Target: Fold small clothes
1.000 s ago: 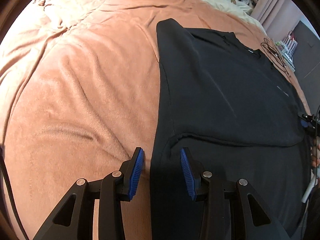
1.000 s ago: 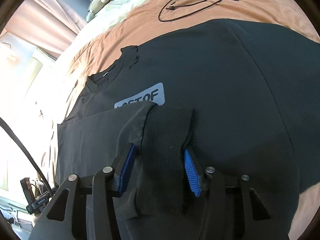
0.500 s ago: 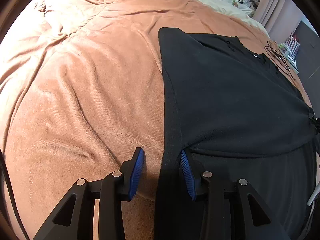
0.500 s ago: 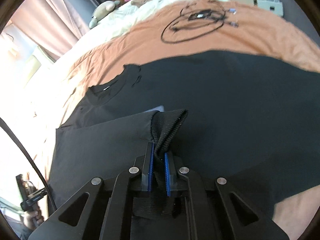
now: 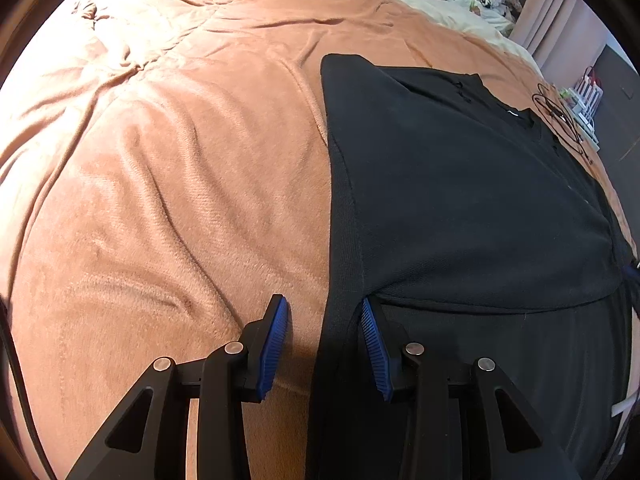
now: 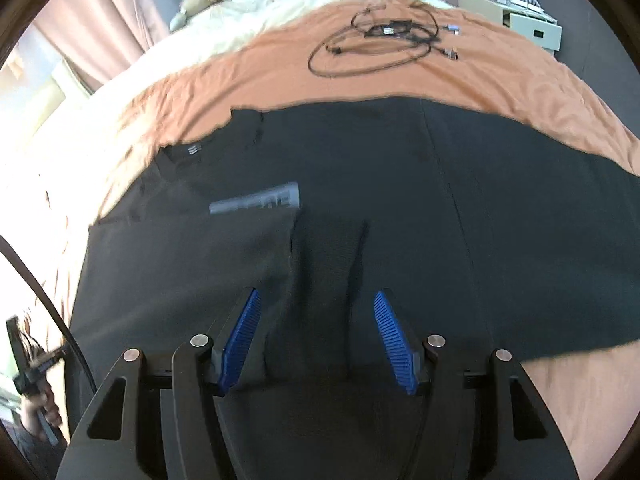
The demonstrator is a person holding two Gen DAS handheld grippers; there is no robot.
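Left wrist view looks out over the big bed with its rust-orange fleece blanket (image 5: 168, 184), rumpled into soft ridges on the left and running to a cream quilt at the far end. Spread across the right half of that bed lies the black knit long-sleeved top (image 5: 460, 200), neckline at the far side, one panel already laid over the body so a straight fold edge crosses it near the camera. In the right wrist view a pale grey printed label (image 6: 256, 202) peeks out beside the folded-over sleeve, and a loose coil of black cable (image 6: 376, 46) sits on the blanket well beyond the collar.

The left claw (image 5: 324, 344) stands open, straddling the garment's left edge without pinching it. The right claw (image 6: 318, 340) is spread wide too, over the ribbed cuff, holding nothing.

I'd judge the fabric light, limp and a little clingy on fleece, so it will sag and drag; best taken at the hem corner or cuff, where doubled cloth gives bite.

The label's lettering is blurred, and the garment's near hem is hidden beneath both claws.
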